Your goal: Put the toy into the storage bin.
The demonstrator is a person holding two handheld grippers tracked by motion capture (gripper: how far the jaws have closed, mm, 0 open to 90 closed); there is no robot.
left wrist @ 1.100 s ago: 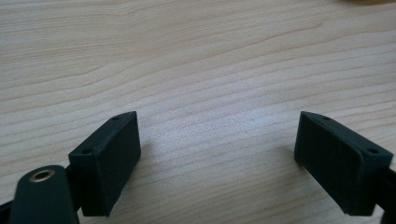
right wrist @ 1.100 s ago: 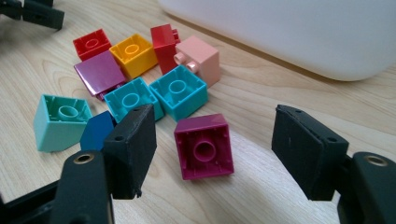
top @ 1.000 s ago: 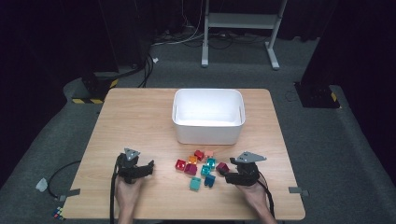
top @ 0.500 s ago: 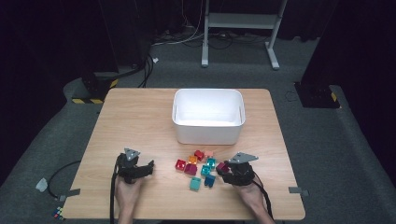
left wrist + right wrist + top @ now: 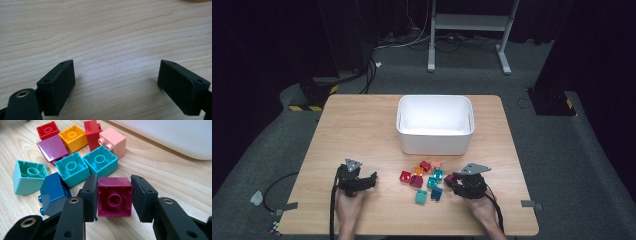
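A magenta brick (image 5: 115,197) lies open side up on the wooden table (image 5: 362,130), at the right edge of a cluster of several coloured bricks (image 5: 424,177). My right gripper (image 5: 114,178) has just been closing, and its pads now press on both sides of this brick (image 5: 450,178). In the high view the right gripper (image 5: 455,183) rests low near the table's front edge. My left gripper (image 5: 368,179) sits at the front left, its jaws wide apart over bare wood. Nothing lies between the left gripper's (image 5: 117,72) jaws.
A white bin (image 5: 434,136) stands behind the cluster, its wall (image 5: 175,137) just beyond the bricks. Two teal bricks (image 5: 72,168) touch the magenta one's far side. A blue brick (image 5: 52,192) leans by the right gripper's left jaw. Cables trail off the front edge.
The right gripper's jaws have drawn in around the magenta brick. Both hands stay where they were, and the left gripper is unchanged.
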